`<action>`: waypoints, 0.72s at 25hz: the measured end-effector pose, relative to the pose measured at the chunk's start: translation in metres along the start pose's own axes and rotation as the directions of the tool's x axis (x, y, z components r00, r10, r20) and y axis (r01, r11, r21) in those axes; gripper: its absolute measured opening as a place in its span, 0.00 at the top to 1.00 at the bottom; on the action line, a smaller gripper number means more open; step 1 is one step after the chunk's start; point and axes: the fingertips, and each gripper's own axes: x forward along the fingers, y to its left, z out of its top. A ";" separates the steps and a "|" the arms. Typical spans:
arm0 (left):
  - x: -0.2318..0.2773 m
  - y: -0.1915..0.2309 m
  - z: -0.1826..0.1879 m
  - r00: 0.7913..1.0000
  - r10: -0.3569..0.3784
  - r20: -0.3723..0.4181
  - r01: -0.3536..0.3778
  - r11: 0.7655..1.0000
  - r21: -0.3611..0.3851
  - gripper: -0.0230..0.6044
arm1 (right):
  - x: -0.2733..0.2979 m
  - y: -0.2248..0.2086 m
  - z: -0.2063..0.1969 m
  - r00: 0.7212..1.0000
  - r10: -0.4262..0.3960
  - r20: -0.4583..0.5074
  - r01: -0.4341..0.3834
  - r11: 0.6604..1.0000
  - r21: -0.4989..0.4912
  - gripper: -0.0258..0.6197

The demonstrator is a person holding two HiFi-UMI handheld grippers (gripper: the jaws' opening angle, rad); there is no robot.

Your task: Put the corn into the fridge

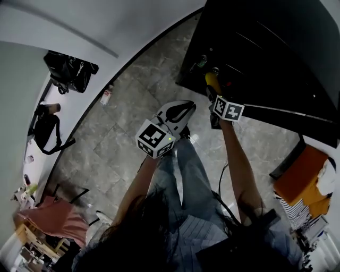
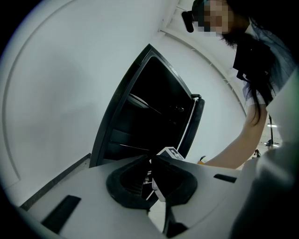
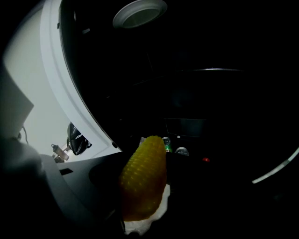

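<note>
My right gripper (image 1: 214, 91) is shut on a yellow corn cob (image 3: 142, 177), whose tip (image 1: 212, 79) reaches into the open dark fridge (image 1: 265, 58). In the right gripper view the cob points into the fridge's black inside, toward bottle tops (image 3: 174, 146) on a shelf. My left gripper (image 1: 183, 110) hangs lower and left of it, over the floor. Its jaws stand together with nothing between them (image 2: 150, 163). The left gripper view shows the fridge (image 2: 149, 121) with its door open, and the right arm (image 2: 233, 154) reaching toward it.
Grey tiled floor (image 1: 122, 127) lies below. A black bag (image 1: 69, 69) and a small bottle (image 1: 105, 97) sit by the curved white wall. Clothes and clutter (image 1: 48, 218) are at lower left, orange items (image 1: 305, 175) at right. A white round fitting (image 3: 139, 12) shows inside the fridge's top.
</note>
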 end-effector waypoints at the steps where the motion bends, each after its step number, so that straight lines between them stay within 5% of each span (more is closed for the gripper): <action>1: 0.002 0.002 -0.001 1.000 -0.002 -0.001 0.002 1.000 -0.004 0.94 | 0.006 -0.003 -0.001 1.000 -0.010 -0.011 0.010 1.000 -0.008 0.57; 18: 0.013 0.018 -0.037 0.995 -0.032 -0.092 0.035 0.999 0.030 0.94 | 0.062 -0.027 -0.005 0.991 -0.111 -0.071 0.105 0.991 -0.083 0.57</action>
